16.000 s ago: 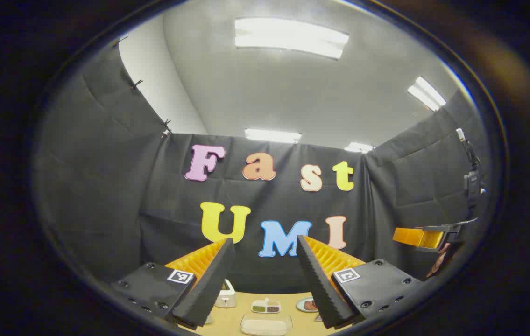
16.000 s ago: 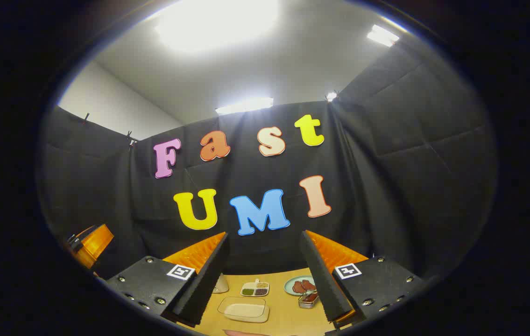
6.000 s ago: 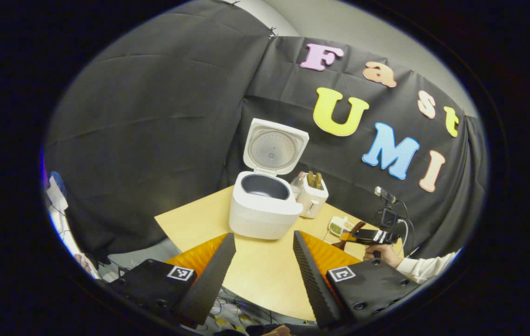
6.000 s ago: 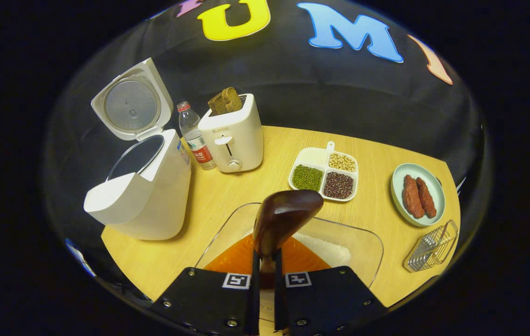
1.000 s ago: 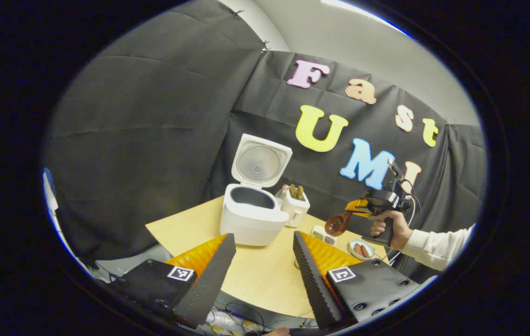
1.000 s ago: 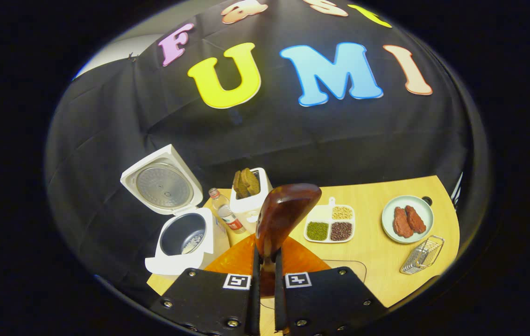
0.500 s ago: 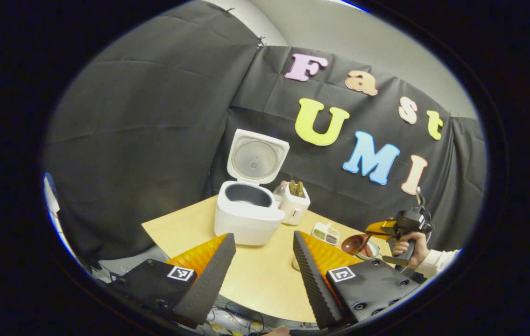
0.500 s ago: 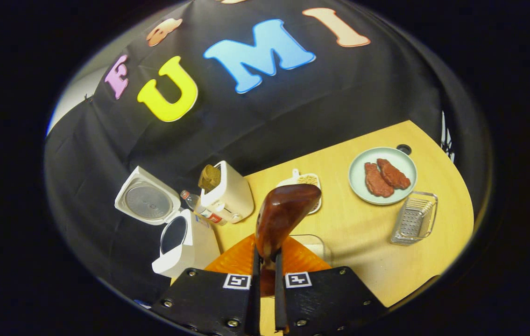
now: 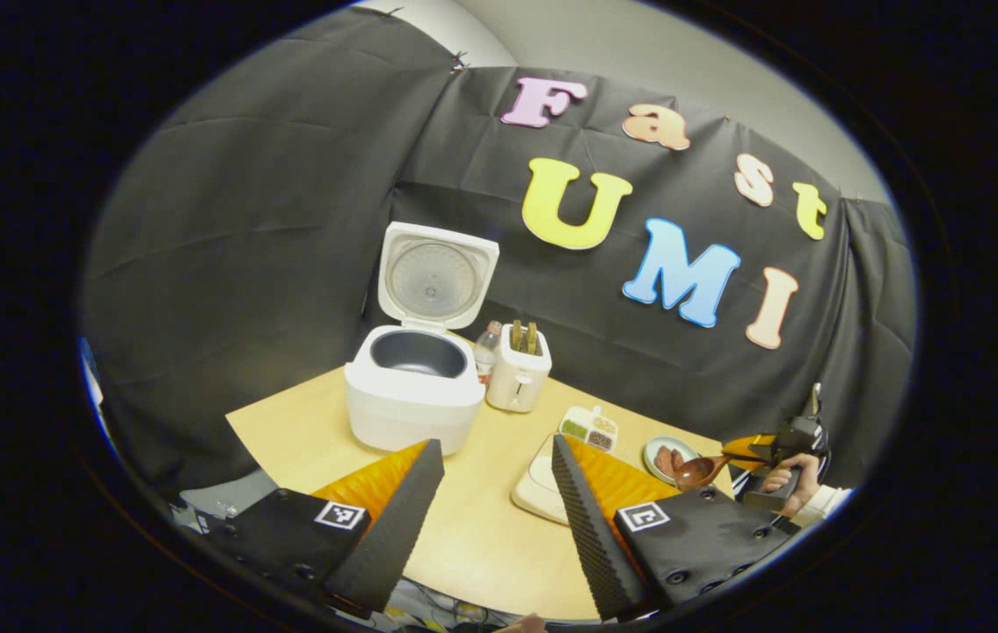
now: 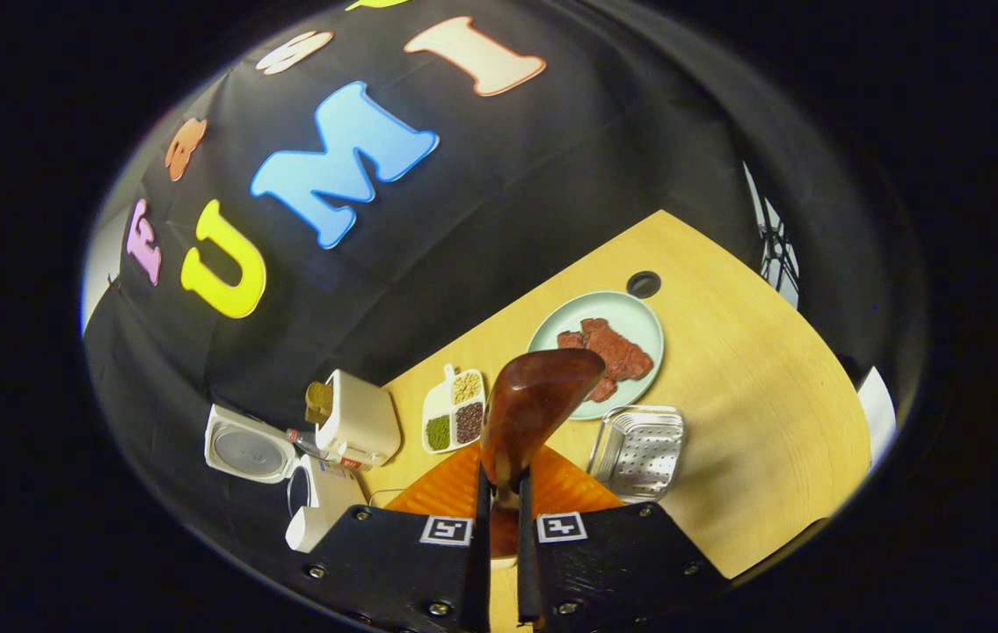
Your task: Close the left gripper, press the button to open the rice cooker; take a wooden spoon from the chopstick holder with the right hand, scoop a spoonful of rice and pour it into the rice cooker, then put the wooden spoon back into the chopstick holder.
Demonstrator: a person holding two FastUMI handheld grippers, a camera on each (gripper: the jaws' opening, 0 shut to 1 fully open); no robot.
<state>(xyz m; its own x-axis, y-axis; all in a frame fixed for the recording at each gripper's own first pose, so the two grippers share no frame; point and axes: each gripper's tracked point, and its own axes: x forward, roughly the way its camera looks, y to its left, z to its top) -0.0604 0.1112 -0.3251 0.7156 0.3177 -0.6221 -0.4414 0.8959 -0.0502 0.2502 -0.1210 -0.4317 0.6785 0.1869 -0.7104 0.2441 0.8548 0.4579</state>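
The right tongs [image 10: 499, 492] are squeezed tight on the handle of the wooden spoon [image 10: 534, 400], whose bowl sticks up in the middle of the right gripper view. The left tongs [image 9: 494, 510] are wide apart and hold nothing, low in the left gripper view.

On the table [image 9: 314, 431], the rice cooker [image 9: 415, 387] stands with its lid up. The chopstick holder [image 10: 639, 453], a metal basket, lies just right of the spoon. A green plate [image 10: 639, 330] holds red meat. A small tray [image 10: 455, 413] holds beans.

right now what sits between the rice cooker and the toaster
A water bottle stands between the rice cooker and the toaster, seen in the left gripper view.
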